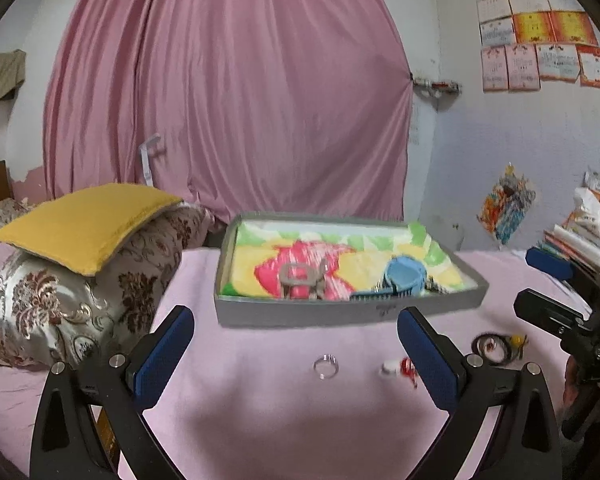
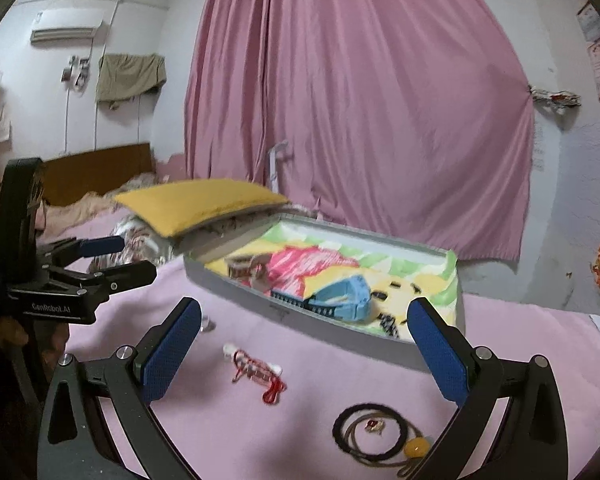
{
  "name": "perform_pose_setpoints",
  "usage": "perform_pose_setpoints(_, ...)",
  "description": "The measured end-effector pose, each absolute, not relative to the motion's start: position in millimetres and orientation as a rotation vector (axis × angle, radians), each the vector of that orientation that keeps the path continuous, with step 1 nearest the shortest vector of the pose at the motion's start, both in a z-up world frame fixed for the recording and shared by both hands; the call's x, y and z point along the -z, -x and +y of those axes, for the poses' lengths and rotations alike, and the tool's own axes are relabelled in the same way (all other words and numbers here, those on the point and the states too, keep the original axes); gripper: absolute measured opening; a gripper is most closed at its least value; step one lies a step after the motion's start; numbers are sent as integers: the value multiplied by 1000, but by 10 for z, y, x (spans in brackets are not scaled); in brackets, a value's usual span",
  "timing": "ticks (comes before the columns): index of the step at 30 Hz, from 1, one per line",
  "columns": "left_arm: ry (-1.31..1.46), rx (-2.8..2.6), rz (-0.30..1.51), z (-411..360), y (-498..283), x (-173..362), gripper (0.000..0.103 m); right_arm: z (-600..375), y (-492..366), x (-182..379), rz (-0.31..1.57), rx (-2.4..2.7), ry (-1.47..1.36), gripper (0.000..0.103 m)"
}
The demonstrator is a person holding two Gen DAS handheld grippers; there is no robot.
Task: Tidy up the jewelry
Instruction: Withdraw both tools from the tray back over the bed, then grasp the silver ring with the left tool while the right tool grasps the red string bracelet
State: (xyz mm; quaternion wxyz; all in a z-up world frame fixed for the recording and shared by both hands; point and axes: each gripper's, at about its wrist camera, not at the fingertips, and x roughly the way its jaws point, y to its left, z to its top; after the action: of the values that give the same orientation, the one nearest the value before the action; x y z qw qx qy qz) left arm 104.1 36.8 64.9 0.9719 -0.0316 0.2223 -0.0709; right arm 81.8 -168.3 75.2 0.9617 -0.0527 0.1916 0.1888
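A grey tray (image 1: 340, 314) lined with a bright floral cloth sits on the pink bed; it also shows in the right wrist view (image 2: 320, 326). It holds a blue band (image 1: 404, 276), a grey ring-shaped piece (image 1: 300, 274) and small dark pieces. A clear ring (image 1: 326, 366) lies on the sheet in front of my open, empty left gripper (image 1: 296, 350). A red-and-white bracelet (image 2: 256, 370) and black and brown cords with a yellow bead (image 2: 374, 434) lie below my open, empty right gripper (image 2: 306, 346).
A yellow cushion (image 1: 88, 226) rests on a patterned pillow (image 1: 80, 300) left of the tray. A pink curtain (image 1: 228, 92) hangs behind. Books and bags (image 1: 584, 232) are stacked at the right. The other gripper (image 2: 80, 276) shows at the left of the right wrist view.
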Motion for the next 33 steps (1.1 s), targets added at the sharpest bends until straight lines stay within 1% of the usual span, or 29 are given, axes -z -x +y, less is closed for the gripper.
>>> perform_pose_setpoints(10, 102, 208, 656, 366, -1231, -350, 102, -1693, -1160, -428, 643, -393, 99, 101)
perform_pose_setpoints(11, 101, 211, 672, 355, -1251, -328, 101, -1688, -1181, -390, 665, -396, 97, 101)
perform_pose_setpoints(13, 78, 222, 720, 310, -1315, -265, 96, -1674, -1230, -331, 699, -405, 94, 101)
perform_pose_setpoints(14, 66, 226, 735, 288, -1335, -249, 90, -1657, -1254, -283, 723, -415, 98, 98)
perform_pose_setpoints(15, 51, 230, 746, 262, -1354, -233, 86, -1651, -1266, -252, 737, -421, 103, 92)
perform_pose_setpoints(16, 40, 231, 752, 243, -1367, -227, 86, -1635, -1265, -230, 748, -425, 109, 87)
perform_pose_setpoints(18, 23, 236, 760, 201, -1399, -226, 80, -1622, -1291, -196, 774, -437, 108, 75)
perform_pose_setpoints(21, 10, 241, 776, 167, -1463, -231, 72, -1600, -1323, -168, 804, -452, 110, 67)
perform_pose_setpoints(22, 4, 240, 784, 160, -1490, -229, 71, -1589, -1331, -165, 810, -456, 116, 65)
perform_pose_setpoints(24, -7, 239, 801, 139, -1541, -220, 69, -1556, -1343, -170, 817, -462, 135, 56)
perform_pose_setpoints(25, -9, 239, 809, 135, -1559, -210, 68, -1547, -1360, -172, 819, -466, 139, 55)
perform_pose_setpoints(27, -17, 241, 830, 110, -1601, -183, 62, -1511, -1392, -169, 829, -480, 149, 46)
perform_pose_setpoints(29, -25, 242, 841, 87, -1633, -161, 59, -1486, -1426, -170, 848, -499, 143, 42)
perform_pose_setpoints(30, -26, 246, 850, 80, -1644, -150, 56, -1458, -1436, -165, 858, -513, 145, 40)
perform_pose_setpoints(31, -26, 249, 856, 70, -1650, -142, 55, -1437, -1438, -168, 860, -515, 153, 39)
perform_pose_setpoints(33, -28, 258, 852, 52, -1647, -155, 49, -1391, -1438, -174, 862, -529, 168, 35)
